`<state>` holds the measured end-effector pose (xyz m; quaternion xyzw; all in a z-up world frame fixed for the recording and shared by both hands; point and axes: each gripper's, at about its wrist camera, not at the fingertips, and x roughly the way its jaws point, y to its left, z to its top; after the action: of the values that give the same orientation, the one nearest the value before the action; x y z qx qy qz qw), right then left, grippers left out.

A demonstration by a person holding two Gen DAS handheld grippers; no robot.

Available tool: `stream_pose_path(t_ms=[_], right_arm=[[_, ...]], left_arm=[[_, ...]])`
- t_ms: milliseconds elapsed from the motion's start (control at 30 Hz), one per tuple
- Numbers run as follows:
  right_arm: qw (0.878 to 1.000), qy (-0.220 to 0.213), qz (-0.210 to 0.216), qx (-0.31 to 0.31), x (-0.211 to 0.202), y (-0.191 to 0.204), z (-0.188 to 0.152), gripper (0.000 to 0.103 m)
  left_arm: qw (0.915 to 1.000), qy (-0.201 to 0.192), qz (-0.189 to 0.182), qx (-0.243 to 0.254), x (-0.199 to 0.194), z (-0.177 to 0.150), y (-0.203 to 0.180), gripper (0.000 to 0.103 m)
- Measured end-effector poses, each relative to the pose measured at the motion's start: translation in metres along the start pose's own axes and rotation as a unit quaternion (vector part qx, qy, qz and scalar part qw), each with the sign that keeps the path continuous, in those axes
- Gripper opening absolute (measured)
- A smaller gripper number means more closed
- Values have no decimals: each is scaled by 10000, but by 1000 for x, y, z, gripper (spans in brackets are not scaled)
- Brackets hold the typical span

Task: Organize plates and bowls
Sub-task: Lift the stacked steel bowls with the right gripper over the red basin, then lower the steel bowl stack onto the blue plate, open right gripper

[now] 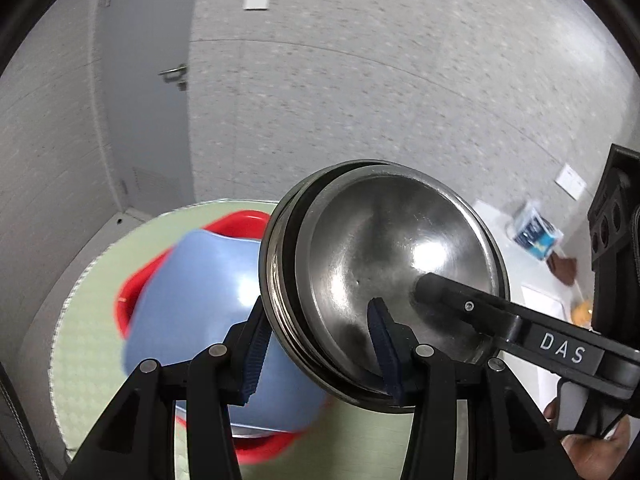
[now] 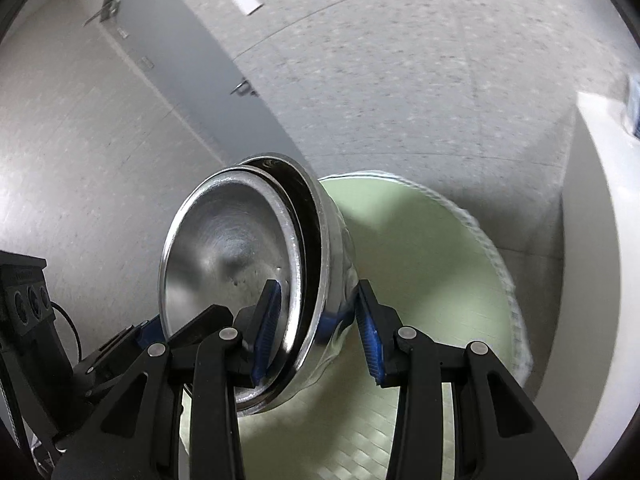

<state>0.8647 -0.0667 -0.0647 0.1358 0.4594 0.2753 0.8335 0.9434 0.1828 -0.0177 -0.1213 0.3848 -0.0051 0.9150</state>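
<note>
Fingers of the left gripper (image 1: 320, 348) and right gripper (image 2: 316, 332) each pinch opposite rim sections of the nested steel bowls (image 1: 384, 280), holding the stack tilted in the air above the green table (image 2: 432, 280). Beneath, a blue bowl (image 1: 200, 312) sits in a red bowl (image 1: 240, 220).

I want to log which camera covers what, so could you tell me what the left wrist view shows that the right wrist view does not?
Only the left wrist view shows the blue bowl in the red basin, and a blue-and-white packet on the white counter.

Only the right wrist view shows the steel bowls' outer wall and the bare stretch of green mat.

Both show the nested steel bowls, gripped at opposite rims by the left gripper and right gripper, plus the grey door.
</note>
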Motion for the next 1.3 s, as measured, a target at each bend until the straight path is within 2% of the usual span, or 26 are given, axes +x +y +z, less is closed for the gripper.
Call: stream_pose_path(t_ms=[300, 533, 967, 1300], right_arm=[[9984, 532, 172, -110, 66, 37, -5, 39], [9958, 894, 156, -99, 103, 42, -14, 38], [9932, 1163, -12, -74, 123, 39, -21, 39], [9927, 1183, -132, -214, 125, 44, -25, 42]], left_arm=[[9986, 296, 333, -294, -1, -2, 56, 43], [9963, 589, 479, -403, 15, 4, 73, 43], [9930, 949, 486, -504, 52, 20, 79, 43], [9918, 1020, 537, -560, 62, 17, 75, 43]])
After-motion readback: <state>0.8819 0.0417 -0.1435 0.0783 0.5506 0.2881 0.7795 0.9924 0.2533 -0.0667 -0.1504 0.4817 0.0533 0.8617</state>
